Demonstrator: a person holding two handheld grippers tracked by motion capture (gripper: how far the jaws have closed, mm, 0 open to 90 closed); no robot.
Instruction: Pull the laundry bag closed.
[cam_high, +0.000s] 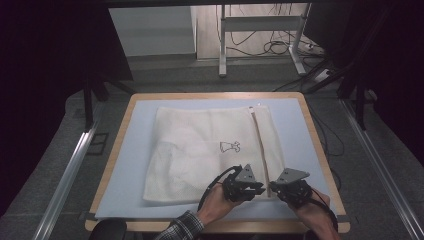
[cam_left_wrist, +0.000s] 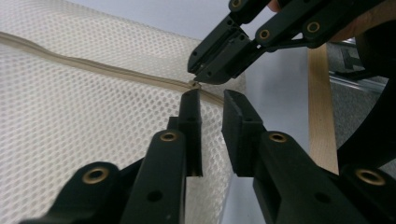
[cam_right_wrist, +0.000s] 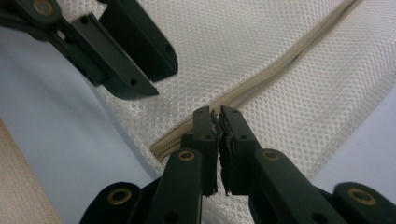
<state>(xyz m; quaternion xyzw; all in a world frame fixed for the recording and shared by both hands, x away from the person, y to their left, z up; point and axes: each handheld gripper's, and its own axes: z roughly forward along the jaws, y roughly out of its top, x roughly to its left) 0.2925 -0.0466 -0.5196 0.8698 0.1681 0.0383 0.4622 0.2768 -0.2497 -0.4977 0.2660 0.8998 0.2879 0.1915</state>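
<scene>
A cream mesh laundry bag (cam_high: 200, 150) lies flat on the blue mat (cam_high: 135, 150), with clothes faintly visible inside. Its zipper (cam_high: 260, 145) runs along the bag's right side toward the near edge. My right gripper (cam_right_wrist: 217, 114) is shut on the small zipper pull (cam_left_wrist: 194, 84) at the zipper's near end. My left gripper (cam_left_wrist: 211, 100) stands open just beside it, its jaws a little apart above the mesh next to the zipper (cam_left_wrist: 93, 65), with nothing between them. Both grippers (cam_high: 260, 190) (cam_high: 273, 189) meet at the bag's near right corner.
The mat covers a wooden table whose edge (cam_high: 327, 165) shows on the right. A small dress drawing (cam_high: 229, 147) marks the bag. Beyond the table are a metal frame (cam_high: 222, 45) and floor cables (cam_high: 280, 47).
</scene>
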